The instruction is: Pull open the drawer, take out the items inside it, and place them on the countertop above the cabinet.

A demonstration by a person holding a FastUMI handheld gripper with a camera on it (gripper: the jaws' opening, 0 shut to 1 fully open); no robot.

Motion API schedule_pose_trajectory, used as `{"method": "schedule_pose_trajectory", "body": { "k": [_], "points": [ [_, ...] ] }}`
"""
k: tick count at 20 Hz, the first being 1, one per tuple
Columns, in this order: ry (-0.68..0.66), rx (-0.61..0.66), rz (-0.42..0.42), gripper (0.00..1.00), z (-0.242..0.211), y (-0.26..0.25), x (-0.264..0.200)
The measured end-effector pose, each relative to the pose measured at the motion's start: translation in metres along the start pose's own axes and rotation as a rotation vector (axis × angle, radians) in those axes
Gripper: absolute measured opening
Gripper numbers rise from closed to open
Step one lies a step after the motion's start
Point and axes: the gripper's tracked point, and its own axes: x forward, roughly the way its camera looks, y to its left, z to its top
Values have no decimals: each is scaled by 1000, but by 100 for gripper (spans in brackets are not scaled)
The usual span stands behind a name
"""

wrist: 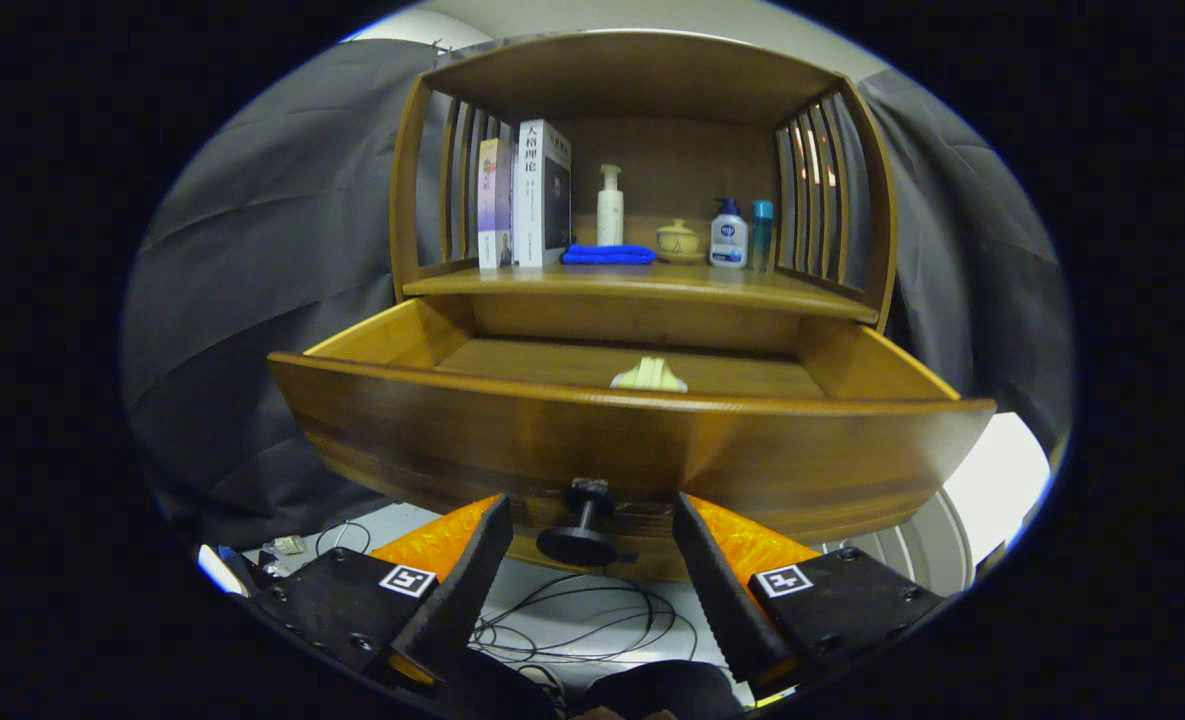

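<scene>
The gripper (587,535) has its fingers spread wide apart, one on each side of the round dark knob (582,530), touching neither it nor the wood. The curved, glossy brown wooden drawer (632,440) stands pulled open; one pale folded item (649,376) lies inside near its front. On the wooden worktop (642,282) above: two upright books (524,195), one folded blue cloth (609,255), three bottles, and one small cream lidded pot (677,240).

Gripper camera faces the open drawer (632,440) closely.
</scene>
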Motion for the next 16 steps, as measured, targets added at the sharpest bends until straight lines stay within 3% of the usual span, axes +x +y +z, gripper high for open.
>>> {"method": "schedule_pose_trajectory", "body": {
  "k": [9, 16],
  "points": [
    [-119, -93, 18, 100, 100, -24, -50],
    [-122, -119, 68, 98, 177, -7, -24]
  ]
}}
